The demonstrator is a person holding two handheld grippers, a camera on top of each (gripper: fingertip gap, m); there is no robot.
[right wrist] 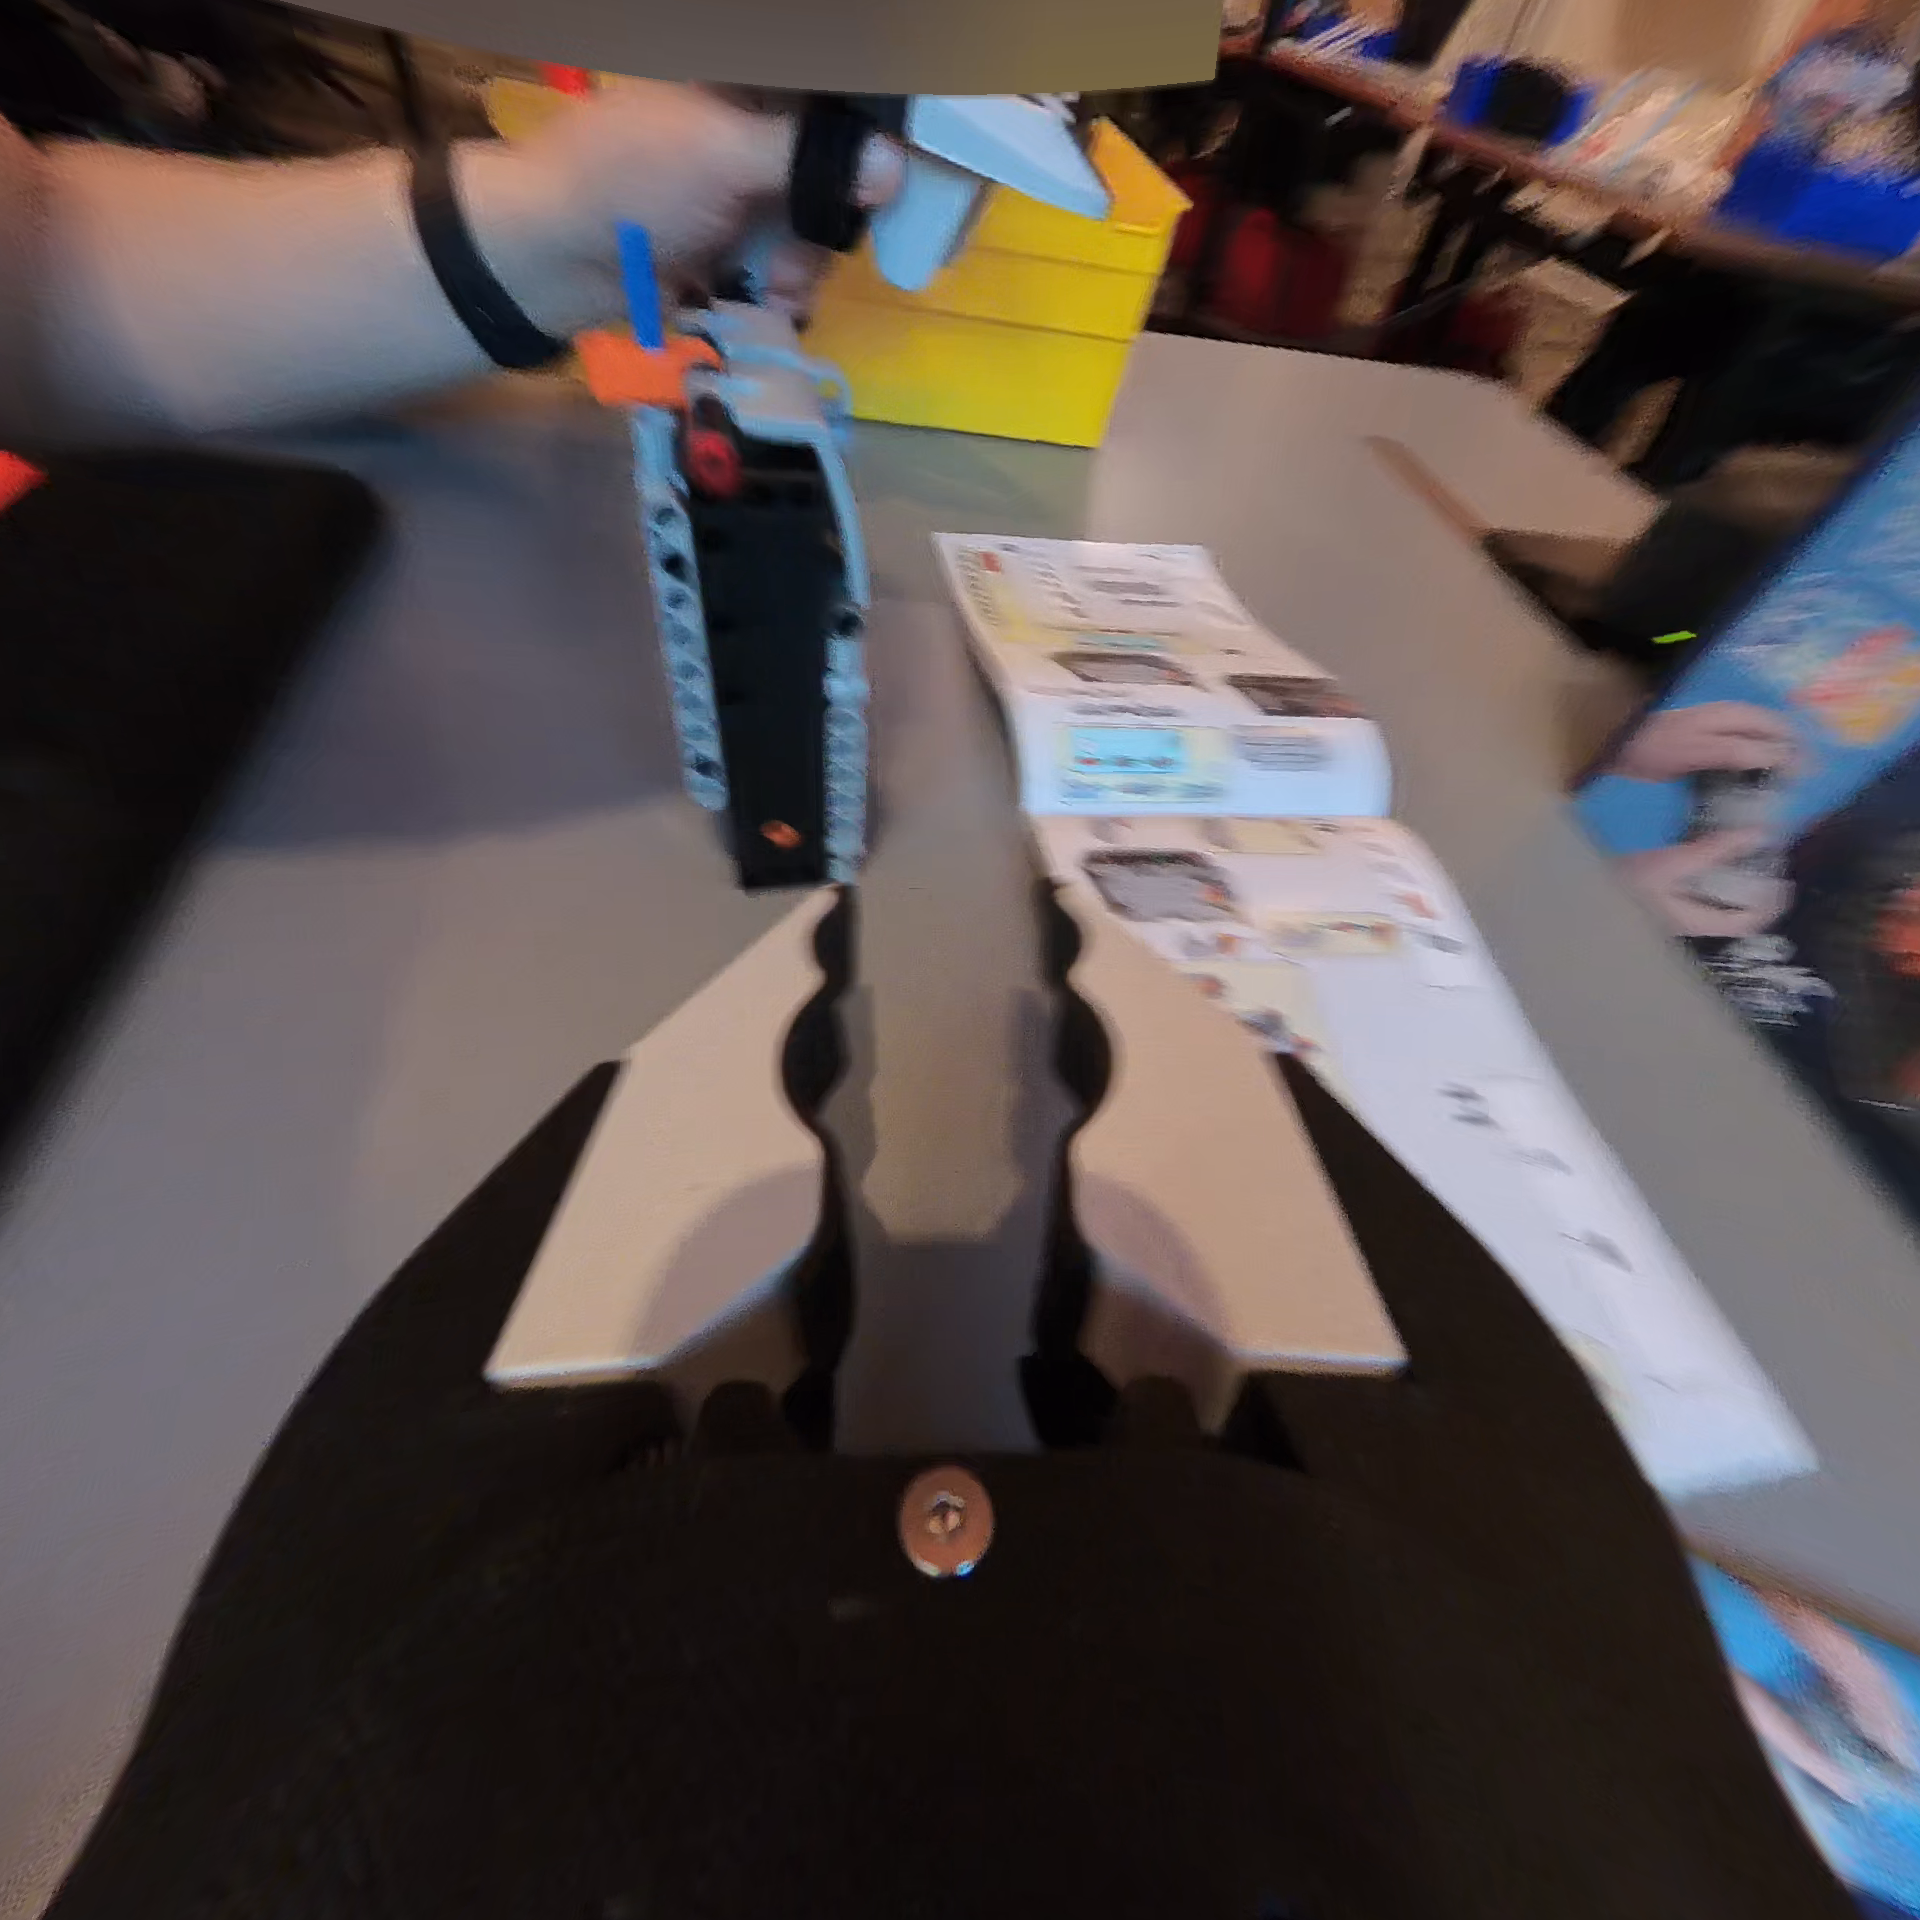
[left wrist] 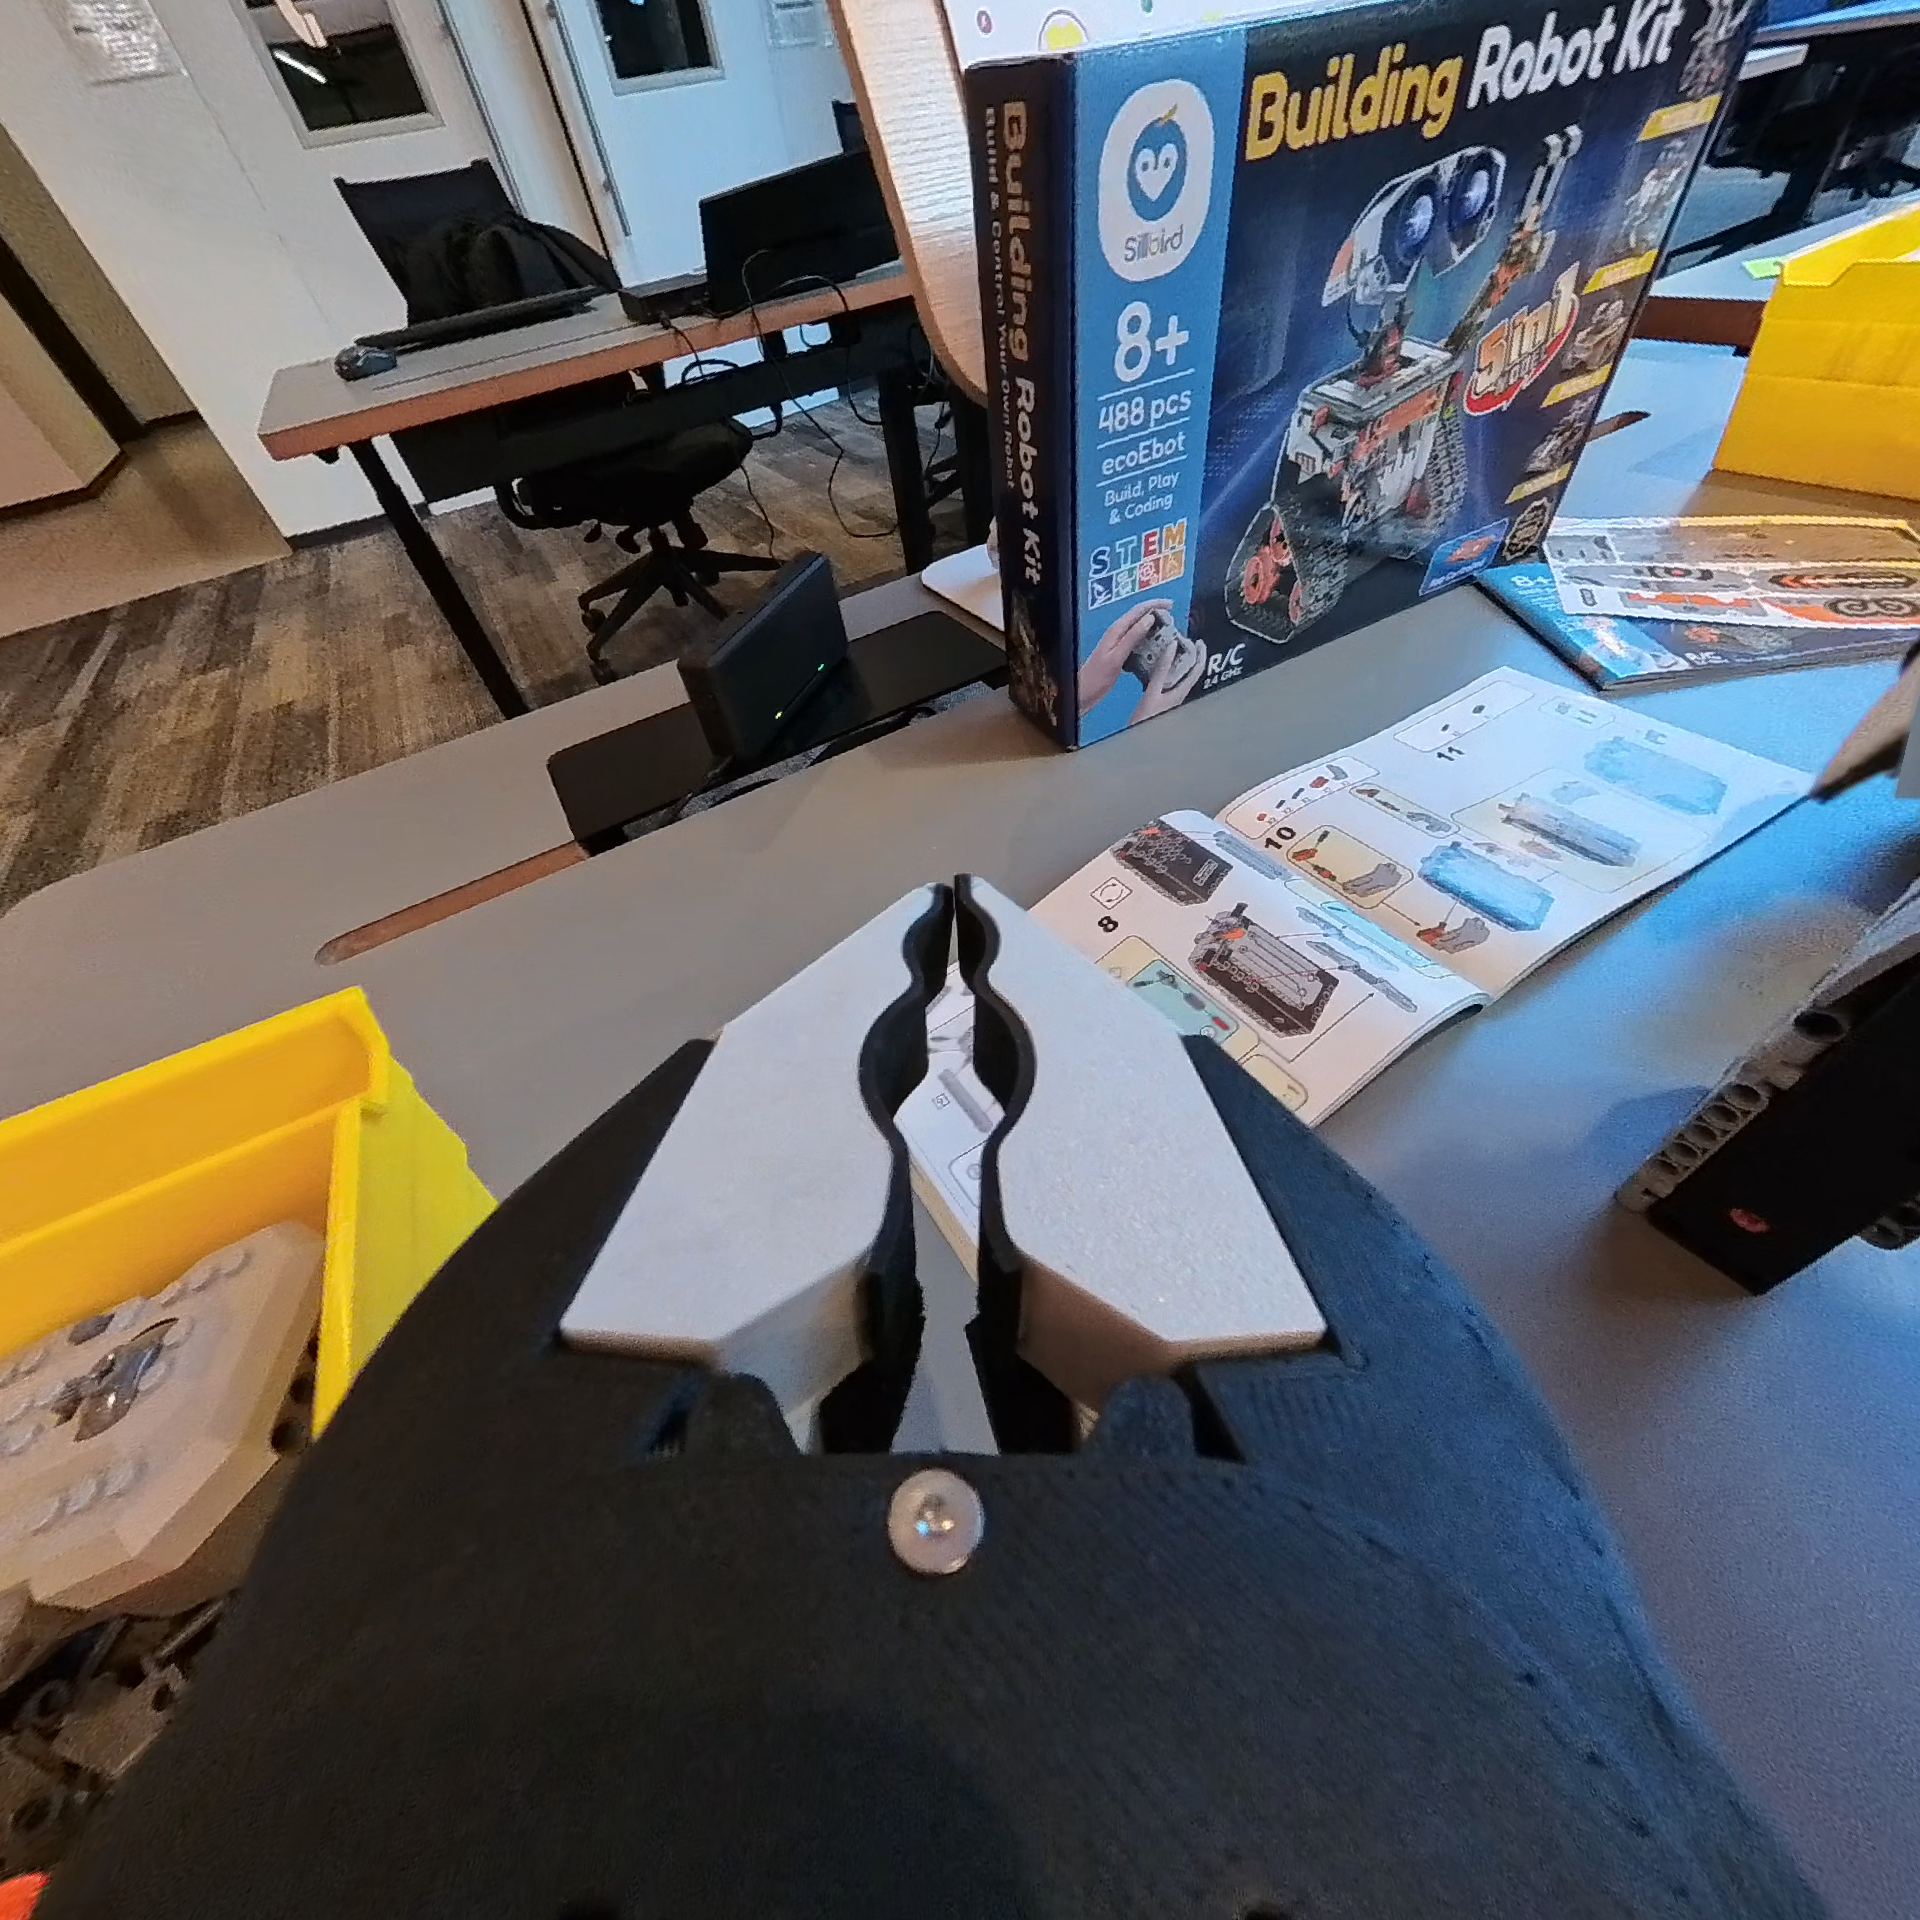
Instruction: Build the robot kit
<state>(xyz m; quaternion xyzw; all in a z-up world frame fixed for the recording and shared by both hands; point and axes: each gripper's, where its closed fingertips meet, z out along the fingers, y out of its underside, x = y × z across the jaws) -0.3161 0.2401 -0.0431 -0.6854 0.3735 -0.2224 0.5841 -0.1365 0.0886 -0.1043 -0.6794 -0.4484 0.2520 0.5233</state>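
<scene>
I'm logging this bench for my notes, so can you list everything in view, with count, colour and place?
Kit box: one, blue and dark, upright at the table's far side.
Open instruction booklet: one, white, flat on the table before the box.
Closed booklet with sticker sheet: one each, blue and white, right of the box.
Yellow bins: two, one near left holding a grey part, one far right.
Brick assembly: one, black with grey beams, orange and blue pieces on top, standing on the table.
Desk with office chair: background.
Left gripper: shut, empty, over the booklet's edge.
Right gripper: open, empty, just short of the assembly.
</scene>
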